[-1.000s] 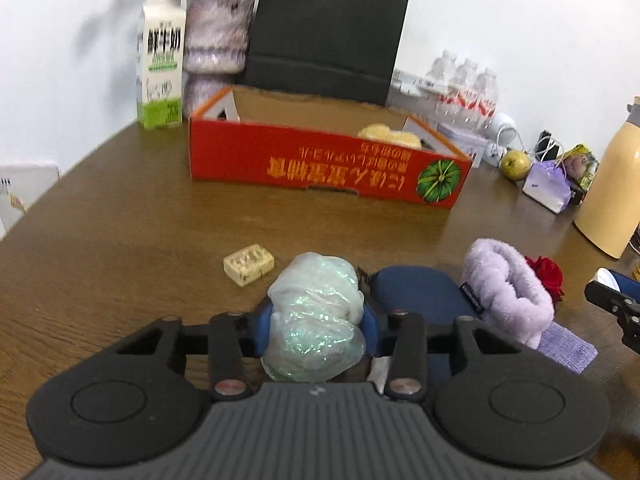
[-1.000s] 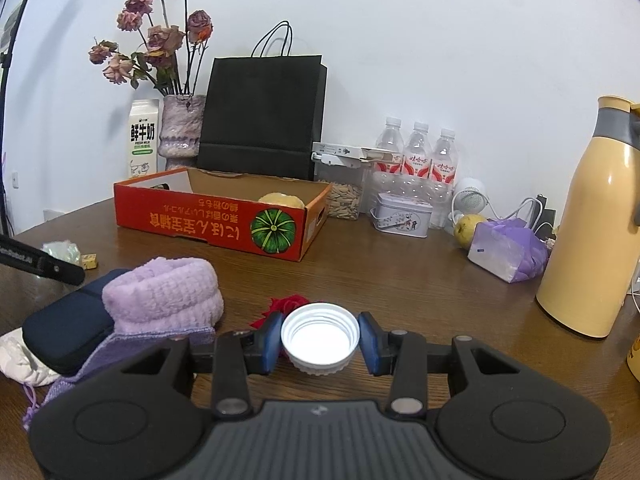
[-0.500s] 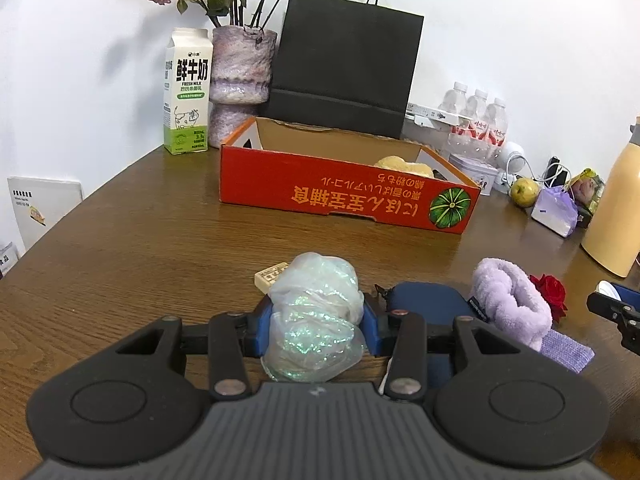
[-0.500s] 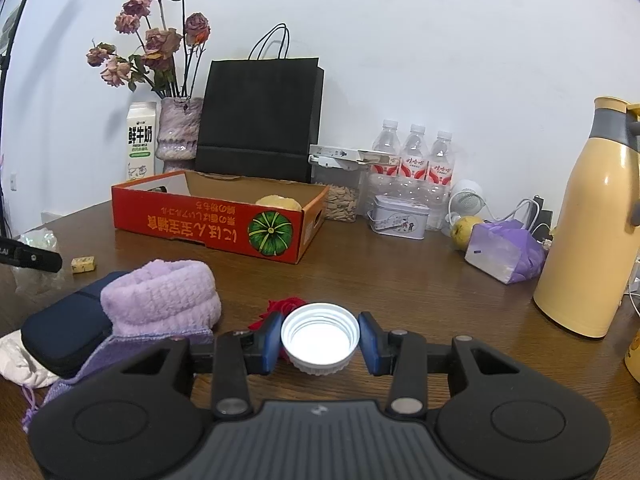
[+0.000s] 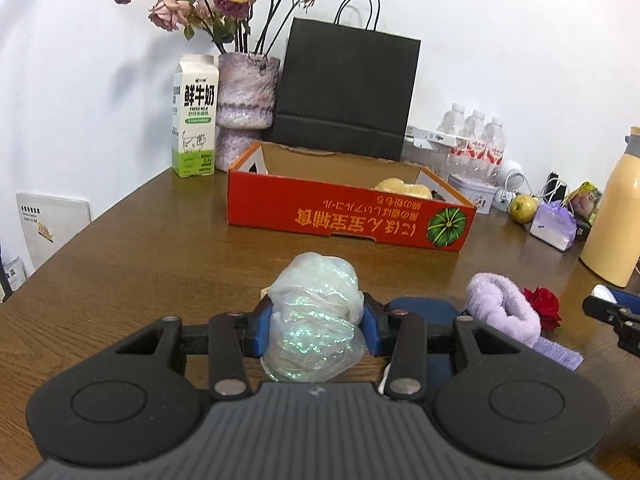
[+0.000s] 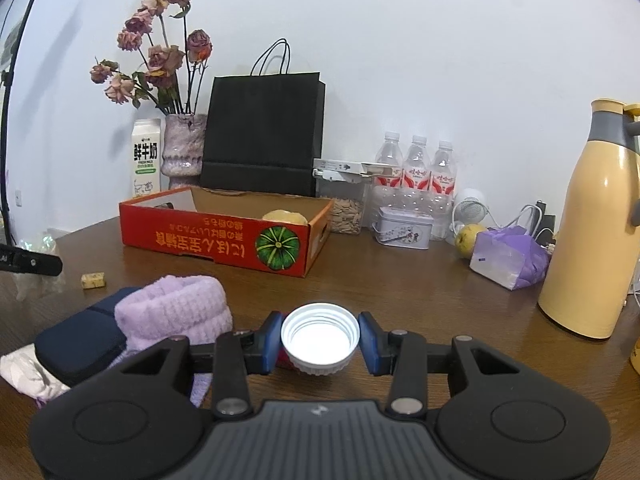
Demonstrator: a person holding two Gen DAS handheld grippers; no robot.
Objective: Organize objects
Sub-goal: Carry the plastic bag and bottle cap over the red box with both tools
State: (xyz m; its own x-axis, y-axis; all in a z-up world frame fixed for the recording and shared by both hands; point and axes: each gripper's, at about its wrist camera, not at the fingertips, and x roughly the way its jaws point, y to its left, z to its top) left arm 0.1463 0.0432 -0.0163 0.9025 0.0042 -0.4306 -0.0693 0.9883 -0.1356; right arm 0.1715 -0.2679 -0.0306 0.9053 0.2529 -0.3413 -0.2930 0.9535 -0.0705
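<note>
Left tool [image 5: 316, 322] pinches a crumpled plastic bag [image 5: 314, 316] above the surface [image 5: 160, 264]; right tool [image 6: 319, 340] pinches a white cap [image 6: 319, 338]. Carry both level over the near wall of the red box [image 5: 344, 216], then release inside.

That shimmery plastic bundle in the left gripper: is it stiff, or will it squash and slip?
The crumpled iridescent bag bulges around the left gripper, so it is probably soft and squashable. It looks thin, so likely very light. Its glossy film might slip under a loose grip.
</note>
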